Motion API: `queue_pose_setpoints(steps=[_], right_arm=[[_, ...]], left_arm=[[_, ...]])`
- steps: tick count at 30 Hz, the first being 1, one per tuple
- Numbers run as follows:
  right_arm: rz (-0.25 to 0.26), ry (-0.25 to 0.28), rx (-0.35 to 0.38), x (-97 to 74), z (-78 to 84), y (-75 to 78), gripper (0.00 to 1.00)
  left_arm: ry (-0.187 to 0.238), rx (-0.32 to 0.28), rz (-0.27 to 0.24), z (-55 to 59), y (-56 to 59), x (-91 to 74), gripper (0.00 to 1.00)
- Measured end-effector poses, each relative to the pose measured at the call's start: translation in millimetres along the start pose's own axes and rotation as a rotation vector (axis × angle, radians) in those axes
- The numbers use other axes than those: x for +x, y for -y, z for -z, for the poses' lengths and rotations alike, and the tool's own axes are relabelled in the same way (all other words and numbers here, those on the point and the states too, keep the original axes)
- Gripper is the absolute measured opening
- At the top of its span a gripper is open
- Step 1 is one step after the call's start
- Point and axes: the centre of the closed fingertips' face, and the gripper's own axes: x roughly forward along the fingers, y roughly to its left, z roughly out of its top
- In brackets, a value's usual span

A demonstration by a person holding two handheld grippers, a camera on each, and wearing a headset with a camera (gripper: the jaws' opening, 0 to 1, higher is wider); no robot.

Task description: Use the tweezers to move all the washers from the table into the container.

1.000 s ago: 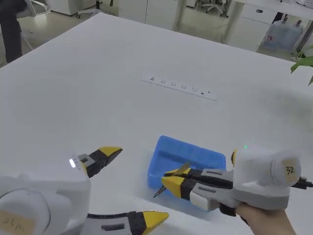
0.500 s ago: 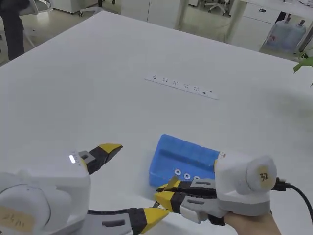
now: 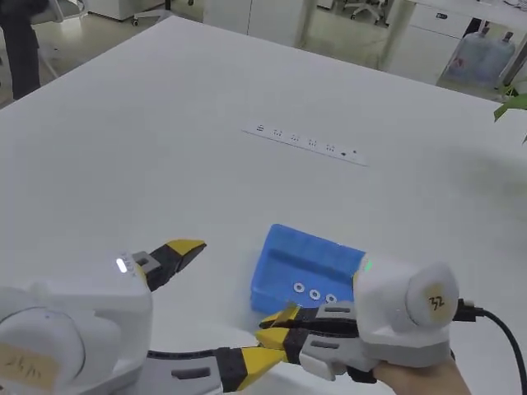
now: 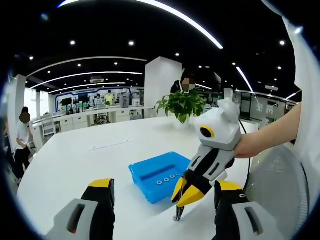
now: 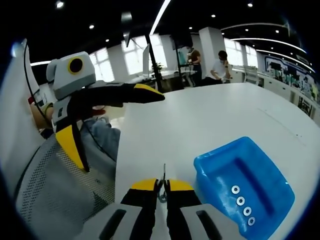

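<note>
fingers (image 3: pixel 183 252) of my left gripper (image 3: pixel 243 301) are spread wide, with nothing between them, low over the white desk (image 3: pixel 165 148) at the near left. in the left gripper view the two yellow-tipped fingers stand well apart, and the blue container (image 4: pixel 150 169) sits on the desk between and beyond them.

to the right of my upper left finger lies the container, near the front edge of the desk. the washers (image 5: pixel 240 200) lie in a short row on its floor, four of them in the right gripper view; in the head view i can count three, just past my right gripper's fingers. none of them is touching any finger.

further right, my right gripper (image 3: pixel 272 327) has its fingers pressed together on the tweezers (image 5: pixel 164 175), whose thin tip sticks out ahead of them. the tip points down at the desk just beside the container's near wall, outside it, close to my lower left finger. whether the tip touches the desk i cannot tell.

a power strip (image 3: pixel 305 144) lies far back on the desk.
</note>
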Motion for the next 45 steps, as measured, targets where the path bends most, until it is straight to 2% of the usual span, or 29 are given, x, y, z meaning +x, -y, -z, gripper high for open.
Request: queue_pose_setpoints(steps=[4,6,10,16,20,24,27,29,32,39,45], right_arm=[[-0.020,-0.010,-0.057,1.9,0.6,-8.4,0.02],[-0.013,-0.016,-0.082,2.0,0.7,-8.5,0.02],[-0.010,-0.012,-0.079,0.3,-0.9,-7.7,0.02],[0.013,0.020,-0.085,-10.9,-14.5,-2.5,0.02],[0.044,0.057,-0.091,-23.6,-30.6,6.0,0.02],[0.087,0.117,-0.089,-38.8,-52.3,20.0,0.02],[0.125,0.174,-0.044,-47.6,-67.6,35.6,0.02],[0.158,0.179,-0.037,-51.0,-72.2,49.0,0.02],[0.223,0.146,-0.026,-50.0,-70.0,72.7,0.02],[0.233,0.084,0.071,-31.8,-49.1,101.3,0.02],[0.219,0.064,0.110,-20.8,-40.1,111.9,0.02]], left_arm=[[-0.001,0.001,0.000,0.2,0.0,0.1,0.83],[-0.003,0.003,-0.001,0.4,-0.2,0.1,0.83],[-0.004,0.004,-0.001,0.5,0.0,0.2,0.83],[-0.003,0.004,-0.002,0.4,-0.1,0.2,0.83],[-0.003,0.005,-0.001,0.3,0.4,0.2,0.83],[-0.003,0.006,-0.002,0.3,0.2,0.0,0.82],[-0.002,0.004,-0.001,0.3,0.0,-0.2,0.82],[-0.003,0.006,0.000,0.4,0.0,-0.1,0.82],[-0.006,0.008,0.000,1.0,0.2,0.1,0.82],[-0.003,0.003,-0.004,0.8,-1.4,-0.6,0.82],[-0.002,-0.001,-0.007,0.8,-2.2,-0.9,0.82]])
